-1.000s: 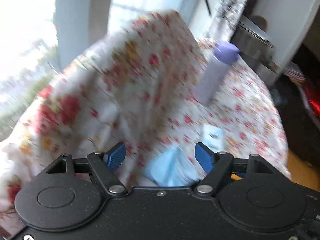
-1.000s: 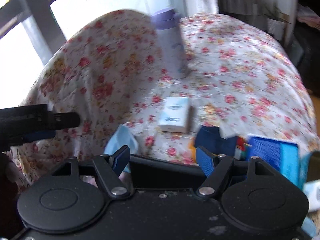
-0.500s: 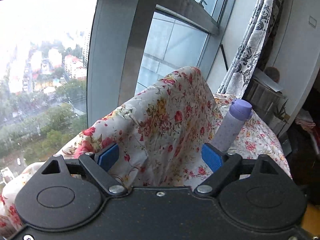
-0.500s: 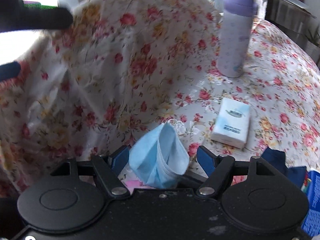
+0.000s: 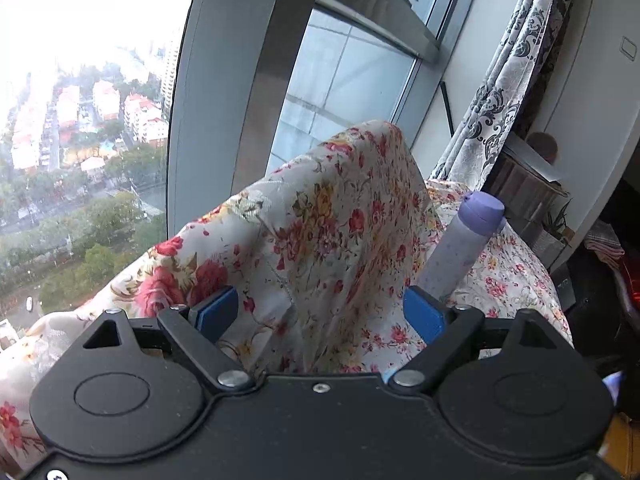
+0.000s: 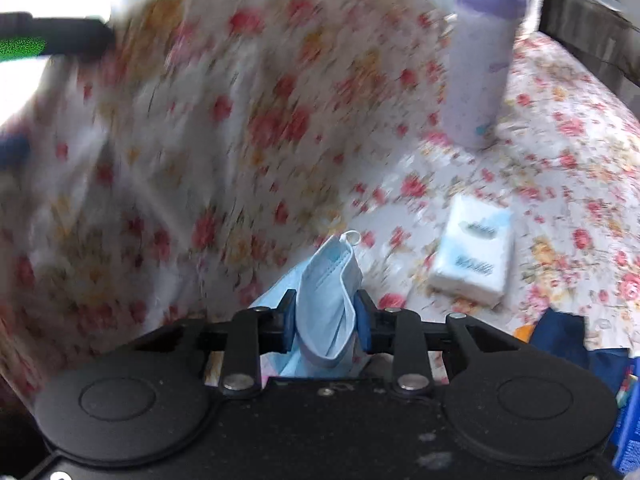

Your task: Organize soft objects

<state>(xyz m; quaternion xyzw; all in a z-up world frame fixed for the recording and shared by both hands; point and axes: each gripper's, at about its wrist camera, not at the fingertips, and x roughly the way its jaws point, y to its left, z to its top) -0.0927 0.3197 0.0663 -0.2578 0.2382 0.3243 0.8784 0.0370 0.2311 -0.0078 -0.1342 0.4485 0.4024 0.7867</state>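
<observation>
The task is judged to be at an early stage: one soft item is gripped, and nothing is seen sorted or stowed. The blue face mask (image 6: 328,300) is clamped between the pads of the right tongs (image 6: 325,316), which are brought together on its folded body; the mask is held just above the flower-patterned worktop (image 6: 560,184), with an ear loop standing at its upper edge. A white tissue pack (image 6: 474,246) is left lying on the cloth just beside the mask, and a lilac bottle (image 6: 482,60) stands upright behind it. A dark blue fabric piece (image 6: 560,332) is seen at the right edge; its nature cannot be settled because of motion blur. The left tongs (image 5: 320,312) are held wide apart and empty, aimed at a raised fold of the floral cloth (image 5: 340,216), which lies between the pads but does not appear to be pressed. The tissue pack and the blue fabric are judged to remain.
</observation>
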